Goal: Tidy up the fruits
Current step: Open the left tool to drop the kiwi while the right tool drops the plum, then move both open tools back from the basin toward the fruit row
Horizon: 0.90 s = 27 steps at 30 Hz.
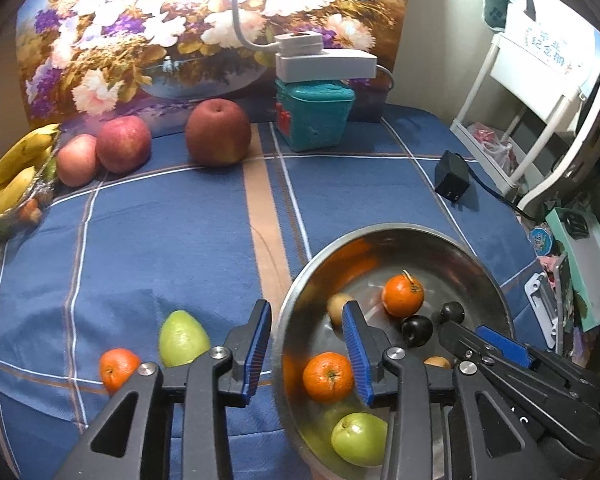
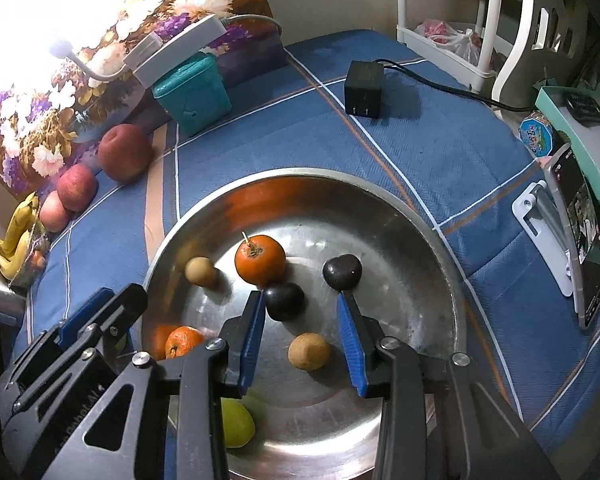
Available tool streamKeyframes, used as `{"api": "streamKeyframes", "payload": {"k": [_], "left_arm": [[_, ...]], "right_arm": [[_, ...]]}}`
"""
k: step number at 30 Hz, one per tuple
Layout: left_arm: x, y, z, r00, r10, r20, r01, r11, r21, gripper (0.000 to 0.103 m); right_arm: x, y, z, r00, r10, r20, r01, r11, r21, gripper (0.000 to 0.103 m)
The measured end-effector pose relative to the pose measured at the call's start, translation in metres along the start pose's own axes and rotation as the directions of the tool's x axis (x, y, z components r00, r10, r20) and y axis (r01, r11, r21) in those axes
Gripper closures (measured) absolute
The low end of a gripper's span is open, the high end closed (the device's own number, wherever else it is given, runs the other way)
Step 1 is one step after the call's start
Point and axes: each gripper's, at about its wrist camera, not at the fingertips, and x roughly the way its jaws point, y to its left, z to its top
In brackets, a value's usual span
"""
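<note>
Steel bowl [image 2: 420,216] holds seven fruits; pear [image 1: 183,338], mandarin [image 1: 118,369], apples [image 1: 218,132] remain on bench; both tongs spread, empty.

The left gripper [image 1: 308,344] hangs with its jaws spread wide and nothing between the blue pads. Just to its right, the right gripper [image 2: 302,334] is likewise parted and empty, apparently angled down, its fingers [image 2: 350,336] close alongside the left one.

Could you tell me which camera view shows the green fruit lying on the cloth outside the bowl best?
The left wrist view: the green fruit lies whole on the cloth beside the bowl. The right wrist view does not show it.
</note>
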Motion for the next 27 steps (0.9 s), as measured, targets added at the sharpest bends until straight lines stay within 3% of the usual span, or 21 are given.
{"api": "streamKeyframes", "payload": {"k": [7,13,15,16,18,27], "left_arm": [[-0.003,0.013,-0.003,0.999,0.050,-0.008,-0.050,0.998,-0.029,0.061],[-0.002,0.027,-0.009,0.994,0.097,-0.046,-0.100,0.993,-0.066,0.043],[-0.002,0.032,-0.011,0.992,0.113,-0.058,-0.118,0.990,-0.082,0.037],[-0.001,0.035,-0.013,0.990,0.126,-0.068,-0.132,0.987,-0.092,0.035],[-0.001,0.040,-0.015,0.985,0.148,-0.083,-0.156,0.982,-0.103,0.027],[0.000,0.055,-0.024,0.980,0.172,-0.095,-0.185,0.972,-0.143,0.017]], "right_arm": [[0.002,0.004,-0.002,1.000,-0.009,-0.021,0.008,1.000,-0.023,0.065],[0.004,0.007,-0.004,0.999,-0.024,-0.036,0.023,0.999,-0.046,0.065],[0.005,0.008,-0.005,0.999,-0.040,-0.034,0.038,0.998,-0.056,0.051],[0.005,0.008,-0.005,0.998,-0.049,-0.032,0.047,0.997,-0.056,0.038],[0.006,0.008,-0.005,0.998,-0.062,-0.032,0.060,0.996,-0.060,0.037],[0.009,0.010,-0.007,0.996,-0.073,-0.042,0.069,0.994,-0.082,0.036]]}}
